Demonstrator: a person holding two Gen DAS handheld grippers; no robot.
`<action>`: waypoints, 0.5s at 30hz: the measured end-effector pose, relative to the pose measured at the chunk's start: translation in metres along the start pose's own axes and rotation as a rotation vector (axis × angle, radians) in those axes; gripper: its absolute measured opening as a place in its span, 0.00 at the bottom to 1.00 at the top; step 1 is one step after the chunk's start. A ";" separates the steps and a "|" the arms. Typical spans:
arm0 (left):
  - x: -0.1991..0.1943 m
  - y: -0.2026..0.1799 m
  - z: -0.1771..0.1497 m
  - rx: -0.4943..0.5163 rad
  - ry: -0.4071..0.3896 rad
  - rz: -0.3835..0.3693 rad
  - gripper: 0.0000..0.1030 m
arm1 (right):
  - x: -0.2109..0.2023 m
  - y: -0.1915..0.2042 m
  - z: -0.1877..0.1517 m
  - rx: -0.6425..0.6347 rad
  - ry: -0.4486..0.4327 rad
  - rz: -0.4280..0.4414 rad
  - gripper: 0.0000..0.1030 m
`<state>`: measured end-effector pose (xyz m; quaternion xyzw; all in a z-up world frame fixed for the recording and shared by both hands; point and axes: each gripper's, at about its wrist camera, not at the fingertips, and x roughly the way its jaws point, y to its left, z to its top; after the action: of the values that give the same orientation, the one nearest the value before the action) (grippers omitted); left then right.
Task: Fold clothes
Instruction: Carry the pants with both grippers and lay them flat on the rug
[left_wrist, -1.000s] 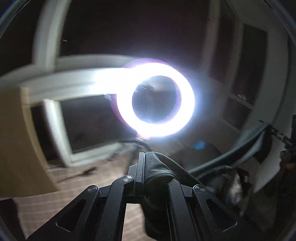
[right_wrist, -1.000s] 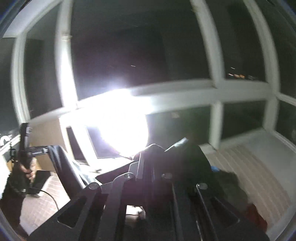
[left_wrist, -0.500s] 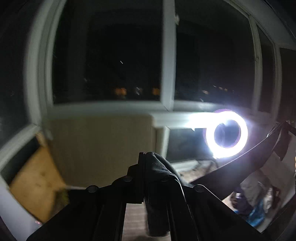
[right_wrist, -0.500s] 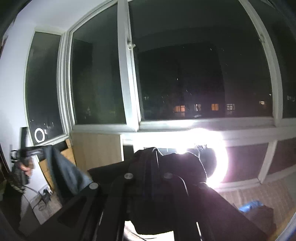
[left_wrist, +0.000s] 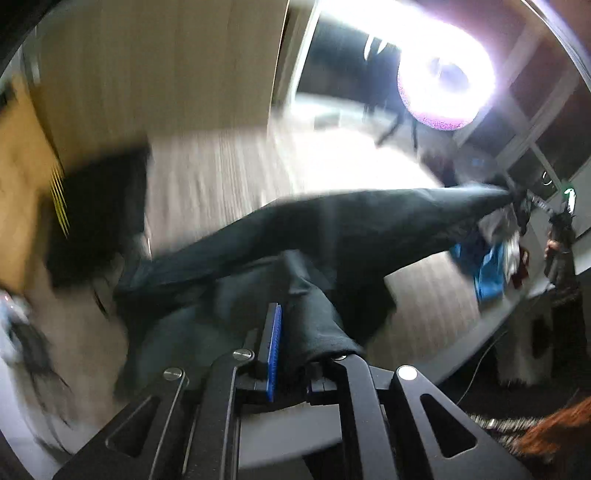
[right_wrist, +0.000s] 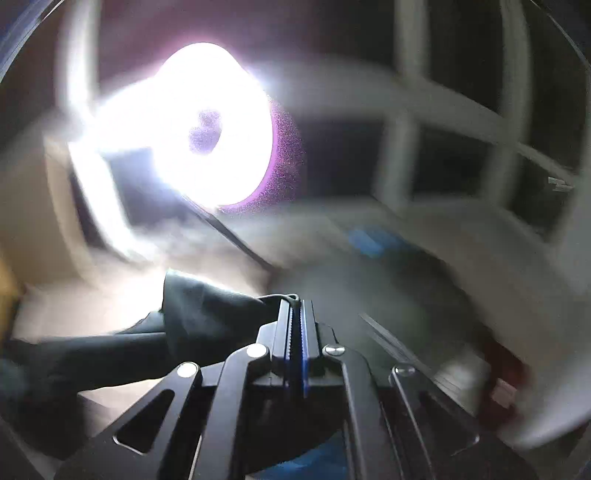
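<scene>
My left gripper (left_wrist: 291, 332) has its jaws opening, with a bunched fold of the dark garment (left_wrist: 332, 229) between them, lying against the blue pad. The cloth stretches away over the pale striped floor (left_wrist: 207, 177) to my right gripper (right_wrist: 295, 314), whose jaws are pressed together on a thin edge of it, the rest trailing off to the left. A ring light (right_wrist: 207, 125) glares ahead; most else is blurred.

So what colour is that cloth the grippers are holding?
Black or very dark grey, plain; the garment shows best in the left wrist view.
</scene>
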<state>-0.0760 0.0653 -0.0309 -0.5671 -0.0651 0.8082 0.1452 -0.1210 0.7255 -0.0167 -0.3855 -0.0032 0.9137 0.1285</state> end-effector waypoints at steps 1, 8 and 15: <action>0.011 0.008 -0.007 -0.023 0.037 -0.022 0.08 | 0.018 -0.009 -0.017 -0.002 0.073 -0.053 0.04; -0.003 0.050 -0.023 -0.071 0.014 0.075 0.25 | 0.011 0.033 -0.046 -0.057 0.157 0.063 0.26; -0.036 0.065 -0.053 -0.032 0.010 0.125 0.47 | 0.016 0.180 -0.049 -0.356 0.154 0.332 0.55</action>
<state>-0.0256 -0.0104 -0.0344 -0.5765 -0.0419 0.8115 0.0858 -0.1390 0.5503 -0.0812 -0.4656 -0.0909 0.8754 -0.0931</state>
